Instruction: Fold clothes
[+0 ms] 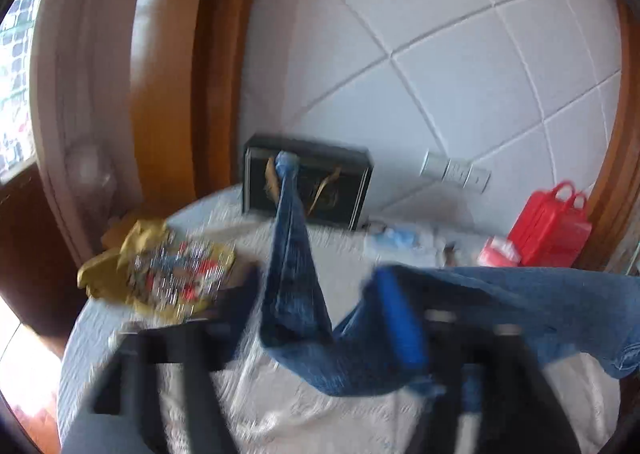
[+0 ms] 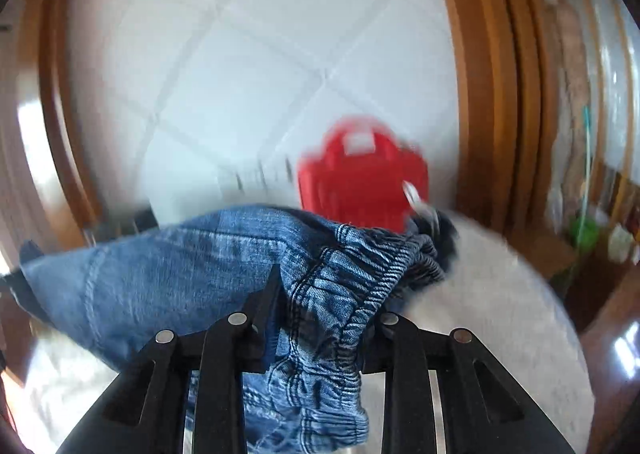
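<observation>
A pair of blue jeans (image 1: pixel 520 310) hangs lifted above the white-clothed round table (image 1: pixel 280 406). In the left wrist view my left gripper (image 1: pixel 320 318) is shut on the denim, with one leg (image 1: pixel 290 254) stretching up and away. In the right wrist view my right gripper (image 2: pixel 320 318) is shut on the elastic waistband (image 2: pixel 360 278) of the jeans (image 2: pixel 160 274), the cloth bunched between the jaws. Both views are blurred by motion.
A yellow patterned garment (image 1: pixel 168 274) lies at the table's left. A black box (image 1: pixel 308 185) stands against the tiled wall. A red basket (image 1: pixel 552 221) sits at the right, also in the right wrist view (image 2: pixel 360 177). A wooden door frame (image 2: pixel 492 93) is at the right.
</observation>
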Demonstrator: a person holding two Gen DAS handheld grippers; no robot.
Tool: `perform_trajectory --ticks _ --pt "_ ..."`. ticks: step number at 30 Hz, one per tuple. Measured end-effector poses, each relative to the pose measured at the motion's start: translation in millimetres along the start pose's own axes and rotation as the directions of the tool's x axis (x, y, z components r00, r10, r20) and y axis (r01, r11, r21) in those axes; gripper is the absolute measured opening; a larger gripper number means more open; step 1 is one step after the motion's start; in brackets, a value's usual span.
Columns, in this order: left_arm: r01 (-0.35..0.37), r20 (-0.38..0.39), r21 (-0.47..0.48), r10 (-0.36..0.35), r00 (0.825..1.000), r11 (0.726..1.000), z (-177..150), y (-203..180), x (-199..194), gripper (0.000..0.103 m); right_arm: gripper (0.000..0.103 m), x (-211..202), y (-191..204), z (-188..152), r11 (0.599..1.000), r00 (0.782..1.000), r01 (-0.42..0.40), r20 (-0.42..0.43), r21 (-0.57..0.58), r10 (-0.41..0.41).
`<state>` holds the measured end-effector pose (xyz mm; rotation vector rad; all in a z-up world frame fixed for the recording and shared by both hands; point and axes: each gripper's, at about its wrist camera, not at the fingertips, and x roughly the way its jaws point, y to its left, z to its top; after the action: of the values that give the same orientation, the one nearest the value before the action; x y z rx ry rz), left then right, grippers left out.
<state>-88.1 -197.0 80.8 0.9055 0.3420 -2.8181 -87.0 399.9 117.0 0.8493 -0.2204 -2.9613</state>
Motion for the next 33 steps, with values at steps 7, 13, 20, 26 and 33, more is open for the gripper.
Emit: perform_trajectory --ticks 7,13,20,26,33 --pt "-0.050 -0.296 0.000 0.048 0.954 0.999 -93 46 68 0.088 0.033 70 -89 -158 0.971 0.889 0.096 -0.457 0.220 0.016" --pt "-0.101 -0.255 -0.017 0.094 0.962 0.995 -87 51 87 0.088 0.086 50 -115 -204 0.948 0.902 0.193 -0.425 0.254 -0.070" --pt "-0.240 -0.297 0.115 0.263 0.918 0.964 -95 53 154 0.088 0.086 28 -85 -231 0.951 0.926 0.167 -0.373 0.259 -0.061" --pt "-0.195 -0.376 0.108 0.222 0.899 0.975 -111 55 176 0.082 0.085 49 -72 -249 0.962 0.887 0.208 -0.449 0.175 -0.110" --pt "-0.278 -0.445 0.128 0.306 0.842 0.952 -107 81 153 0.017 0.041 34 -56 -238 0.973 0.869 0.227 -0.441 -0.049 -0.225"
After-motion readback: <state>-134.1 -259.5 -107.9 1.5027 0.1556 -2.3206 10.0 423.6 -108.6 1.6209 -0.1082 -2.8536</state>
